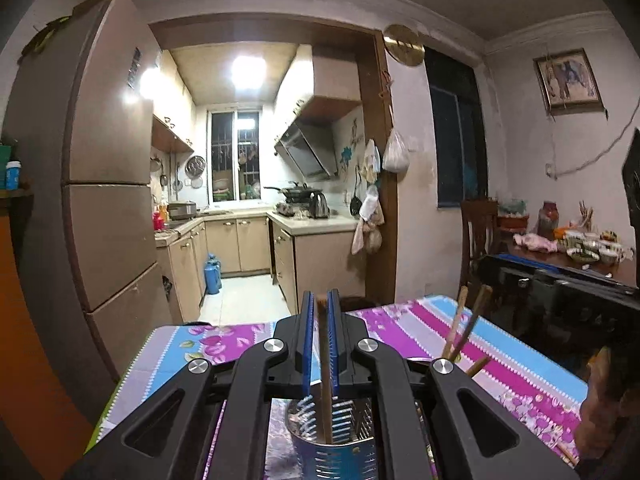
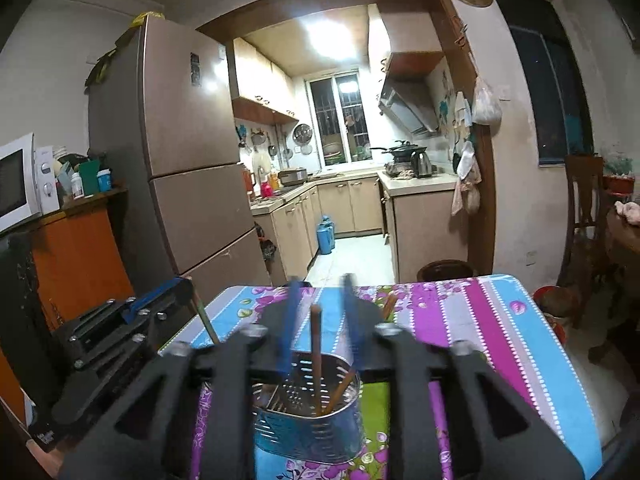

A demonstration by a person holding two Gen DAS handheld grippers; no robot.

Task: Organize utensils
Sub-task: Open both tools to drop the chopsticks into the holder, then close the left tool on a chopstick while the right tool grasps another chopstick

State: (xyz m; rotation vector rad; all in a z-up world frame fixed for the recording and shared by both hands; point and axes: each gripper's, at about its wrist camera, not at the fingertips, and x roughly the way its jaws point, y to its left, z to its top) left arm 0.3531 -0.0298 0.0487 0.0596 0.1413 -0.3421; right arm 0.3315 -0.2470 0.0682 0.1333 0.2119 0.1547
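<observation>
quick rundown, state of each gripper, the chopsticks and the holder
left gripper: shut on a chopstick above the holder
right gripper: open, blurred, holding nothing
chopstick: upright, pinched between the blue pads
metal holder: upright on the tablecloth, chopsticks inside
loose chopsticks: standing in the holder, leaning

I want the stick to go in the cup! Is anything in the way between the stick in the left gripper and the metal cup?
Nothing visible blocks it. The left gripper is shut on the chopstick, whose lower end already hangs just above or inside the holder.
</observation>
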